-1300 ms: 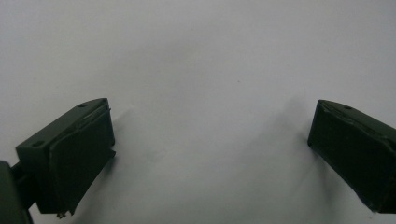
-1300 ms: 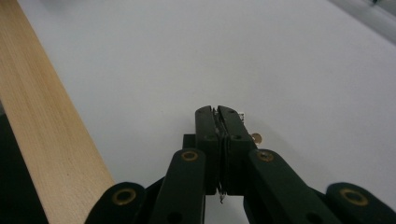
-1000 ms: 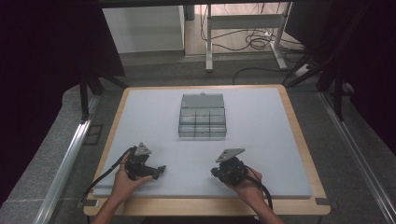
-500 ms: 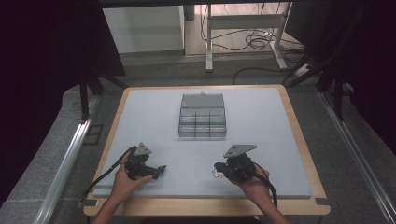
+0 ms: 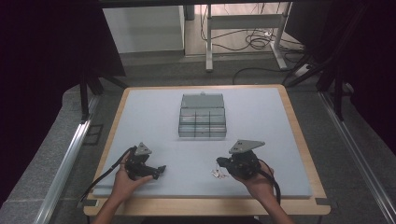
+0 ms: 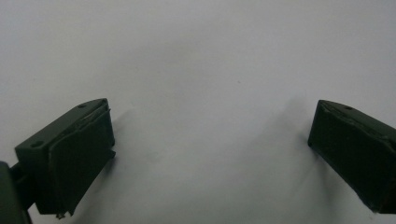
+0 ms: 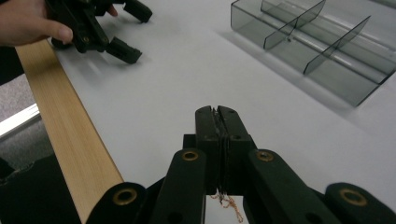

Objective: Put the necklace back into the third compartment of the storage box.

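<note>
On the table's pad (image 5: 261, 140), toward the far middle: a compartment box (image 5: 202, 122) with its lid (image 5: 201, 100) lying open behind it. Nearer the front edge, well apart from each other: left gripper (image 5: 156, 171) at the left, resting low on the pad, and right gripper (image 5: 219, 162) at the right, with a small wire piece (image 5: 217, 173) dangling just below its tips. Behind the table, on the floor: a metal frame (image 5: 243, 32) and loose cables (image 5: 254, 42).
</note>
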`<state>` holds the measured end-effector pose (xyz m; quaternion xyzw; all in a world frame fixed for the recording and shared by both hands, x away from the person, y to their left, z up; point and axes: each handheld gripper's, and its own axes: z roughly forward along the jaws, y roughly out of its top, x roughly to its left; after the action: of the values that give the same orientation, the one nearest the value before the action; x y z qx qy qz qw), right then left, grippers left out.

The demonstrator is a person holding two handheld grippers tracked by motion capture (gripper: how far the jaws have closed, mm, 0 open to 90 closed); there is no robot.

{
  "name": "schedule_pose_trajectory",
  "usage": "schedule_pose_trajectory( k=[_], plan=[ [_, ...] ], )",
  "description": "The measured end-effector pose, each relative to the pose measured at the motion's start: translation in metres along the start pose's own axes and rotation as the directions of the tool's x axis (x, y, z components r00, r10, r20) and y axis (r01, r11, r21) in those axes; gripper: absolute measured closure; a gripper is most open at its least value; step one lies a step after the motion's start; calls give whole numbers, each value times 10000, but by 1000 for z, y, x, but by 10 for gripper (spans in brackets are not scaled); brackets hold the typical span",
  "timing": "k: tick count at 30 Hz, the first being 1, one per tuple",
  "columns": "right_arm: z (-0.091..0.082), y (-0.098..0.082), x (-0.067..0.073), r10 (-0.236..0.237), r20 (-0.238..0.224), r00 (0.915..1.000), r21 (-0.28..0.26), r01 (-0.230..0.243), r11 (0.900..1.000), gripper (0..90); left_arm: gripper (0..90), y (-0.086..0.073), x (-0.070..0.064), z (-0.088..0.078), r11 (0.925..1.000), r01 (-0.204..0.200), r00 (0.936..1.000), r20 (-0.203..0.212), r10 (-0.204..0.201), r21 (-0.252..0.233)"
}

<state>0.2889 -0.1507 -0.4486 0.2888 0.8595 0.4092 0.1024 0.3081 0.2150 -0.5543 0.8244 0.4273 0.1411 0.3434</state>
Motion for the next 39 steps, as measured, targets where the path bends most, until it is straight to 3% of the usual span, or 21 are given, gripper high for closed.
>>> schedule_pose_trajectory(
  k=[10, 19, 39],
  plan=[
    [-20, 10, -9, 187, 255, 9995, -583, -172, 9982, 870, 0, 0, 0, 0, 10000, 3, 10000, 9, -3, 6],
    [-36, 30, -17, 193, 514, 9985, -1010, -140, 9948, 871, 1, 0, 0, 0, 10000, -7, 10000, 6, 7, 15],
    [-47, 66, -29, 218, 764, 9968, -1359, -112, 9907, 872, 1, 0, 0, 0, 10000, -3, 10000, -7, 3, -15]
  ],
)
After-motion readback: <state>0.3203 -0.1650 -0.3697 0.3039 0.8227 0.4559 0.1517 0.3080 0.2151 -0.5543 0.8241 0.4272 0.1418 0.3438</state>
